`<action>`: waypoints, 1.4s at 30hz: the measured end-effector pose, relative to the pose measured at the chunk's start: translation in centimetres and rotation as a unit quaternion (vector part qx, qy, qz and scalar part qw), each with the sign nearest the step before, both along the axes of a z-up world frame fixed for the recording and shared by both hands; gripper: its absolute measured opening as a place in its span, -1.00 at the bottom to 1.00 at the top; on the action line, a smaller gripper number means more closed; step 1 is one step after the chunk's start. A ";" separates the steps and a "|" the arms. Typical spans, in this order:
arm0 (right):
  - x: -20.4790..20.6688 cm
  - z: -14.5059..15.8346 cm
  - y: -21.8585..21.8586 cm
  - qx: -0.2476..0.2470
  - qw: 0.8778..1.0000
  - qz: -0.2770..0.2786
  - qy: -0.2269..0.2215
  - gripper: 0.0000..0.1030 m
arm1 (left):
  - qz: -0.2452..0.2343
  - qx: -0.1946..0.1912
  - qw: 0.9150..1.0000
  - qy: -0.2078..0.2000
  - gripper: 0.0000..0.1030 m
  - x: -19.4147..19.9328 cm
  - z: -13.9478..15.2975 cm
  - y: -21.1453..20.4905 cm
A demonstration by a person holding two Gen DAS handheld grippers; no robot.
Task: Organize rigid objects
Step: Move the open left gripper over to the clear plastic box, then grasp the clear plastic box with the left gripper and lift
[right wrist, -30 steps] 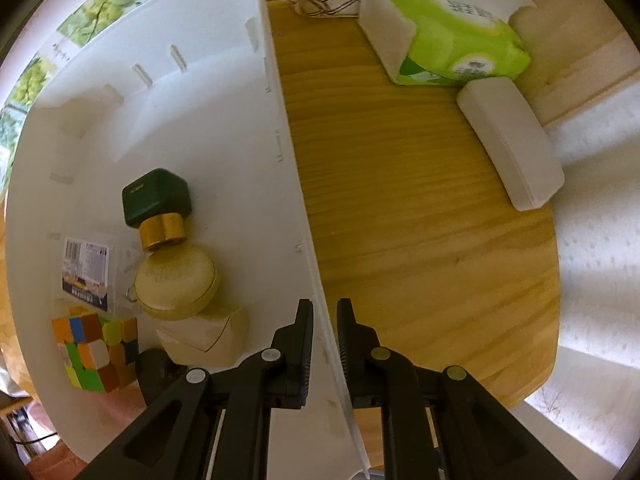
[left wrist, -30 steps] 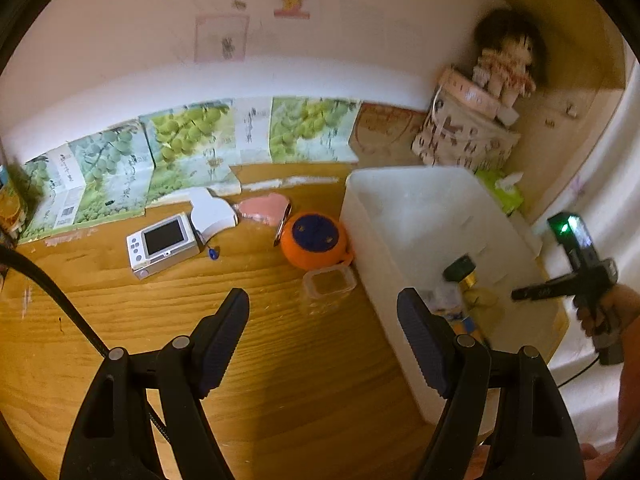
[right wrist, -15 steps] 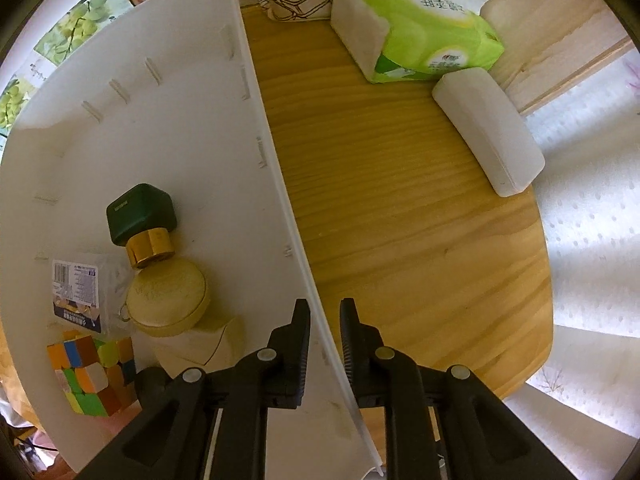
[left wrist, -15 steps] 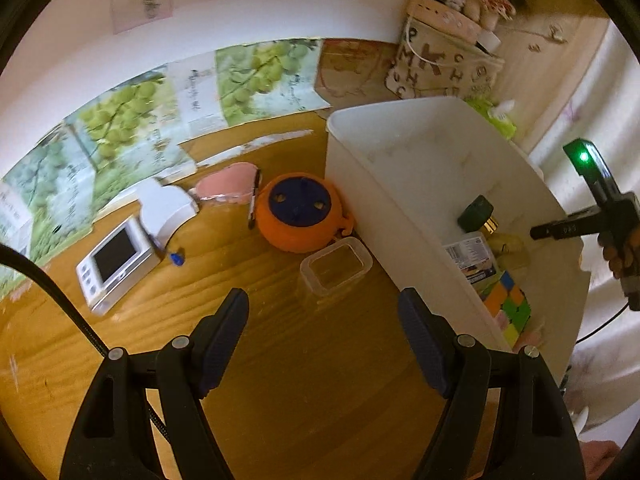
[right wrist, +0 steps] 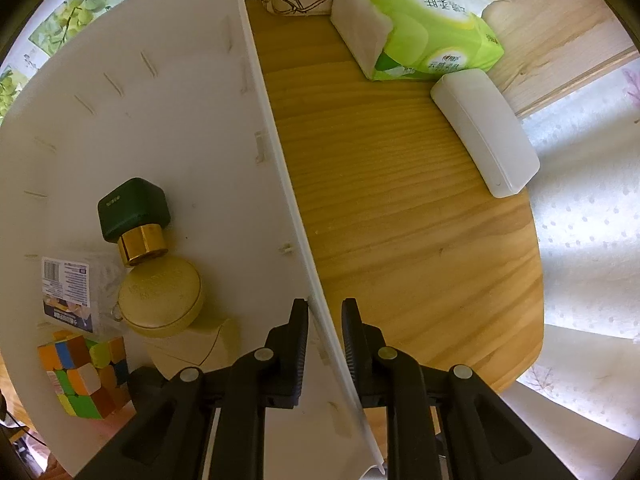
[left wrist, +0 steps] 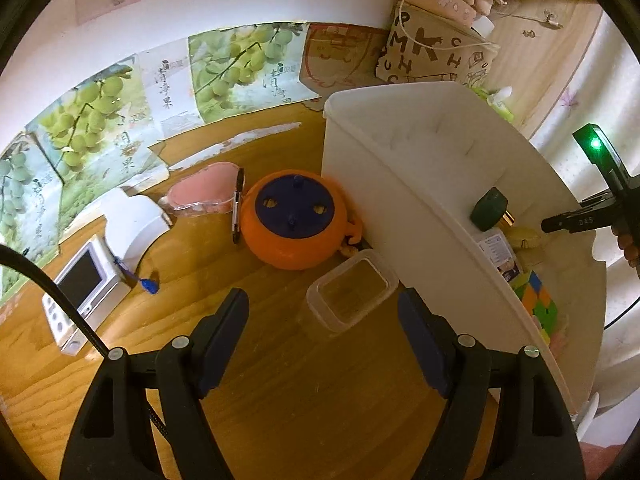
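A white plastic bin (left wrist: 384,184) stands on the wooden desk; it also shows in the right wrist view (right wrist: 120,128). Inside lie a green-capped bottle (right wrist: 134,216), a round beige case (right wrist: 160,300), a labelled packet (right wrist: 66,292) and a colour cube (right wrist: 80,376). My right gripper (right wrist: 325,312) is shut on the bin's right wall. My left gripper (left wrist: 322,320) is open and empty, just above a small clear plastic box (left wrist: 352,290). An orange pot with a blue lid (left wrist: 296,220), a pen (left wrist: 238,204), a pink dish (left wrist: 204,194) and a small white screen device (left wrist: 86,292) lie beyond.
Grape-print cartons (left wrist: 120,120) line the wall. A patterned bag (left wrist: 432,52) stands at the back right. A green tissue pack (right wrist: 416,28) and a white case (right wrist: 484,132) lie right of the bin, near the desk's rounded edge (right wrist: 536,280).
My left gripper has moved forward and down toward the clear box and orange pot. My right gripper stays clamped on the bin wall; its view has shifted slightly.
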State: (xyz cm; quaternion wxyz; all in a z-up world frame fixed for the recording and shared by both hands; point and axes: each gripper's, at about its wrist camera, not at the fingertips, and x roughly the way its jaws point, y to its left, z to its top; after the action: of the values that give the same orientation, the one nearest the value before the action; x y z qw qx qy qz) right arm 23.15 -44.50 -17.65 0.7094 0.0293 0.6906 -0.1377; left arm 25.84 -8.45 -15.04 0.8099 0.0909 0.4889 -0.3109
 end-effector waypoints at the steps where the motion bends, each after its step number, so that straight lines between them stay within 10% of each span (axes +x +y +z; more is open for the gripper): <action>1: 0.0 -0.1 0.0 -0.001 1.000 0.000 0.000 -0.63 | -0.003 -0.003 1.000 0.001 0.55 0.1 -0.1 0.0; 12: 0.3 -0.6 0.6 -0.008 1.000 -0.004 0.006 -0.61 | -0.008 -0.024 1.000 0.013 0.51 0.6 -1.0 -0.1; 28: 0.1 -0.8 0.5 -0.005 1.000 -0.002 0.004 -0.61 | -0.020 -0.030 0.999 0.015 -0.30 -0.1 -1.4 -0.3; 42: -0.5 -0.7 -0.2 0.022 0.999 0.025 -0.003 -0.61 | 0.054 -0.055 0.997 0.025 -0.32 -2.1 -0.3 0.6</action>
State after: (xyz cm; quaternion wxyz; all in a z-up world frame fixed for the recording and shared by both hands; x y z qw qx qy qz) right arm 22.69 -44.66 -18.39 0.7140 0.0284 0.6917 -0.1048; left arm 23.71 -7.88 -15.29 0.8171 0.0119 0.4949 -0.2954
